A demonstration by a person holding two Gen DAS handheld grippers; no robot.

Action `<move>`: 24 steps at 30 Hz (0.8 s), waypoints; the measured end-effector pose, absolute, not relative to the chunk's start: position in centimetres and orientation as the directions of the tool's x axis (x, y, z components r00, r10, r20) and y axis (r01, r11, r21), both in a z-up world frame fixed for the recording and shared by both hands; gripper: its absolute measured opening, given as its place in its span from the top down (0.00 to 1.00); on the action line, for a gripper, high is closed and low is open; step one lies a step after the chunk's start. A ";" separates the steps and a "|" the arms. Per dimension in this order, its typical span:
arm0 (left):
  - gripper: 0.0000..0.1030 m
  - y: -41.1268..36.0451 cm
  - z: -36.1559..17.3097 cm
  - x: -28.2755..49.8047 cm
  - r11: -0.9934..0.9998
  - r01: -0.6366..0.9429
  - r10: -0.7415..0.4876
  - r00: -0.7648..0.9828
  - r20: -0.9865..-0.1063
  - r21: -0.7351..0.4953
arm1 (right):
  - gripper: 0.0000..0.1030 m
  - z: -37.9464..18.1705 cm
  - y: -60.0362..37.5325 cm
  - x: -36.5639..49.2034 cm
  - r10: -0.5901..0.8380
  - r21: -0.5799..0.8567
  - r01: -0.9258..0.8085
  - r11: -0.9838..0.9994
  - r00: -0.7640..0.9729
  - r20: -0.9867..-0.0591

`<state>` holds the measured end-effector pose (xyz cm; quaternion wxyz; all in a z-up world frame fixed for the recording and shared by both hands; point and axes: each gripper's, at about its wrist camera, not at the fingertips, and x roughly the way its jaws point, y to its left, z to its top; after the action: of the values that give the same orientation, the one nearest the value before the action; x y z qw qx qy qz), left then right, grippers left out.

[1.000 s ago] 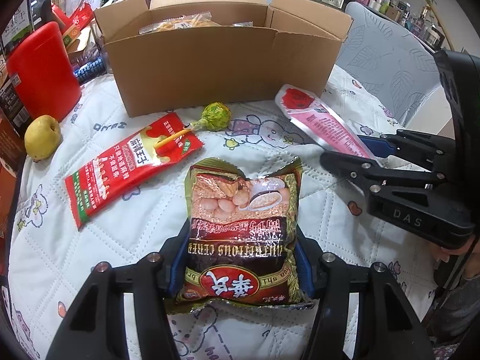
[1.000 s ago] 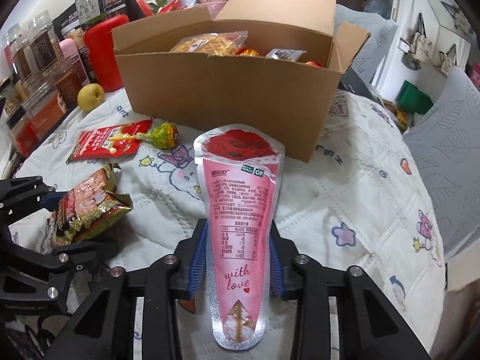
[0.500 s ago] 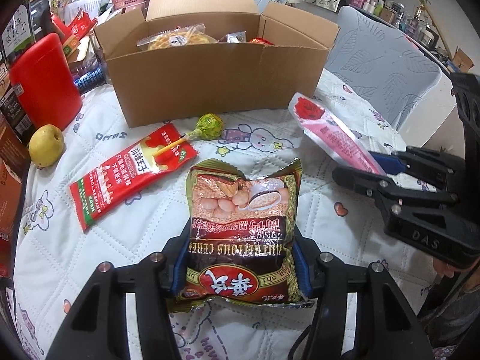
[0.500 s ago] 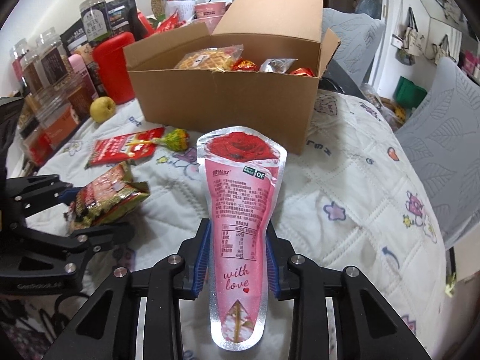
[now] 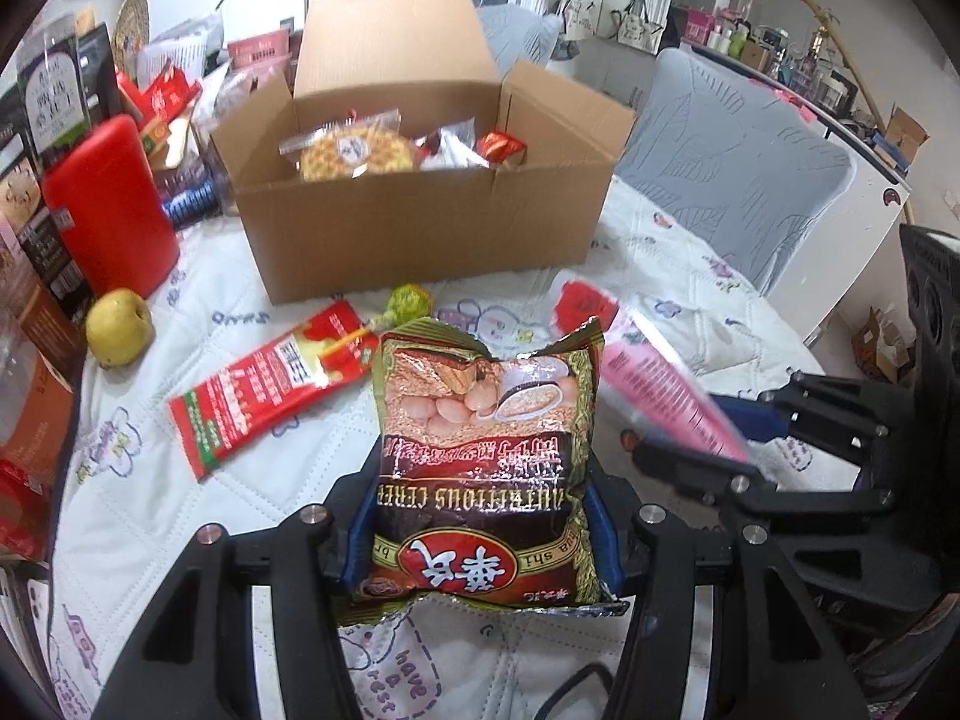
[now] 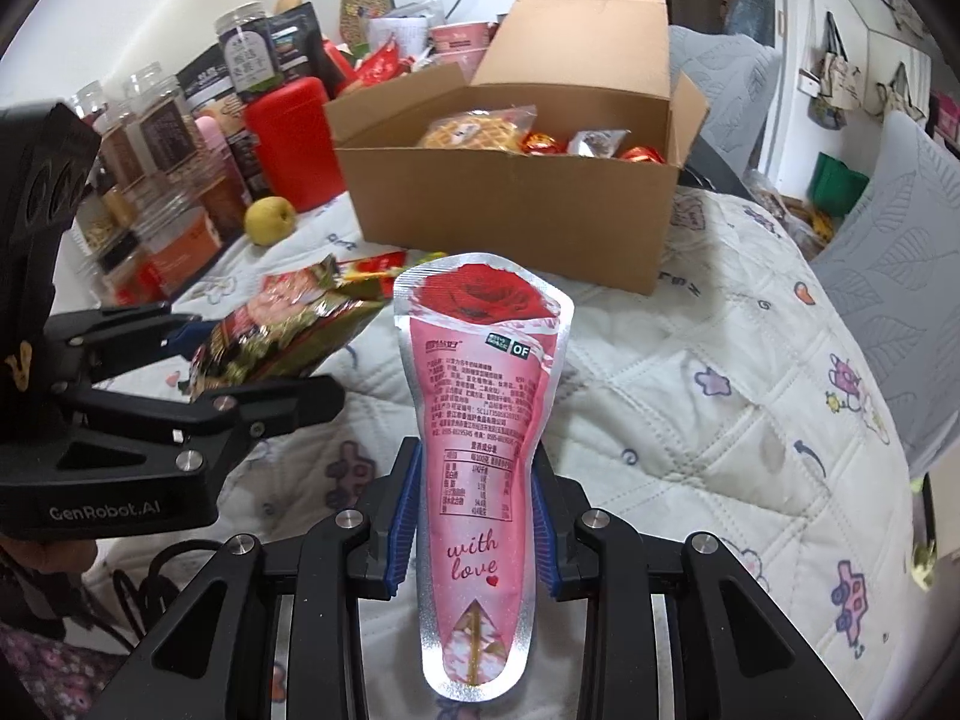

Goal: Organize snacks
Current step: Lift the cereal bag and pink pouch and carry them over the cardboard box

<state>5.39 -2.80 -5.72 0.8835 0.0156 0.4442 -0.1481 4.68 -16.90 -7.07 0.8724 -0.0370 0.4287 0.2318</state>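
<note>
The left tool [image 5: 480,534] clamps a brown-and-gold cereal bag [image 5: 486,468] printed "NUTRITIOUS CEREAL", held above the quilted surface [image 6: 720,408] in front of the open cardboard box [image 5: 420,222]. The right tool [image 6: 474,516] grips a pink cone-shaped pouch [image 6: 480,420] with a red rose, an "OF" mark and the words "with love", also short of the box; the left tool's body reads "GenRobot.AI". In front of the box lie a red sachet [image 5: 264,387] and a green lollipop [image 5: 409,302], with a yellow pear [image 5: 118,327] off to its left.
</note>
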 end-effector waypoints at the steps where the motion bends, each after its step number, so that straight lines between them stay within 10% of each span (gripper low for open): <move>1: 0.46 -2.8 -5.3 5.3 0.955 0.278 -0.248 0.571 -0.783 -0.101 | 0.69 -6.9 -16.8 4.5 0.377 0.133 -0.441 0.887 0.527 -0.762; 24: 0.46 -2.4 3.3 5.8 0.960 0.276 -0.249 0.756 -0.605 -0.050 | 0.69 0.7 -16.0 5.1 0.432 0.058 -0.517 0.854 0.644 -0.631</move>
<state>5.78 -2.37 3.26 0.9368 0.0211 0.3200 -0.1400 5.08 -15.97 0.73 0.9044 -0.0638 0.3303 0.2624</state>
